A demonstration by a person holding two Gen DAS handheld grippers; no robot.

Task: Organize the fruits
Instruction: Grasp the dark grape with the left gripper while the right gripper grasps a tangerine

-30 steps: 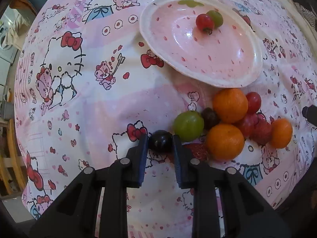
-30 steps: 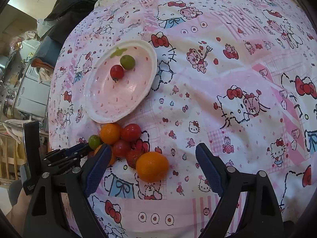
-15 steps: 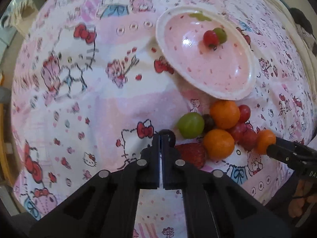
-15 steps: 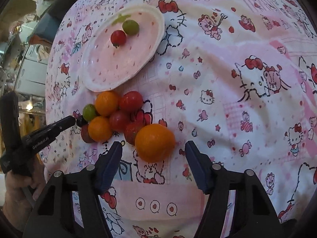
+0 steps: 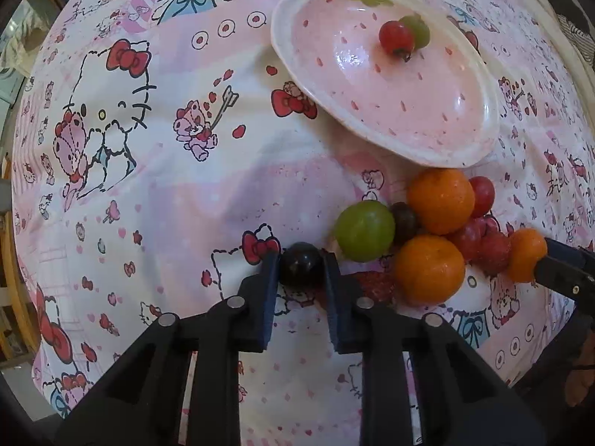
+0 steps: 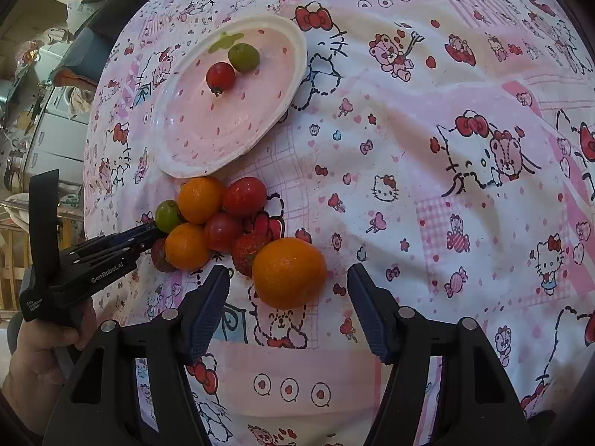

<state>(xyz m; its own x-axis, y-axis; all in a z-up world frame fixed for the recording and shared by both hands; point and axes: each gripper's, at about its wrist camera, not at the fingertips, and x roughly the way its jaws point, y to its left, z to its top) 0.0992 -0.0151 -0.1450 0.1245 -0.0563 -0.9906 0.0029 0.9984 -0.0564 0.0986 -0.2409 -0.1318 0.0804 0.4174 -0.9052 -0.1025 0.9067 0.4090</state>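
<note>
A dark grape (image 5: pixel 300 264) sits between the pads of my left gripper (image 5: pixel 300 273), which touch it on both sides while the jaws are opening slightly. It rests on the cloth beside the fruit pile: a green grape (image 5: pixel 364 230), two oranges (image 5: pixel 440 200), red tomatoes and a strawberry (image 5: pixel 372 284). The pink plate (image 5: pixel 487 126) beyond holds a cherry tomato (image 5: pixel 396 37) and a green grape (image 5: pixel 418 29). My right gripper (image 6: pixel 288 271) stands open around the large orange (image 6: pixel 290 278), with gaps on both sides.
A pink cartoon-print cloth (image 6: pixel 446 148) covers the whole surface and drops off at the left edge, where shelves and clutter (image 6: pixel 44 119) show. A hand (image 6: pixel 41 349) holds the left gripper's handle at lower left. The right gripper's tip (image 5: pixel 557 260) touches the pile's far side.
Half a second ago the left jaws were closed together with the dark grape just past their tips; now they have parted and the grape is between them. The right jaws narrowed around the orange.
</note>
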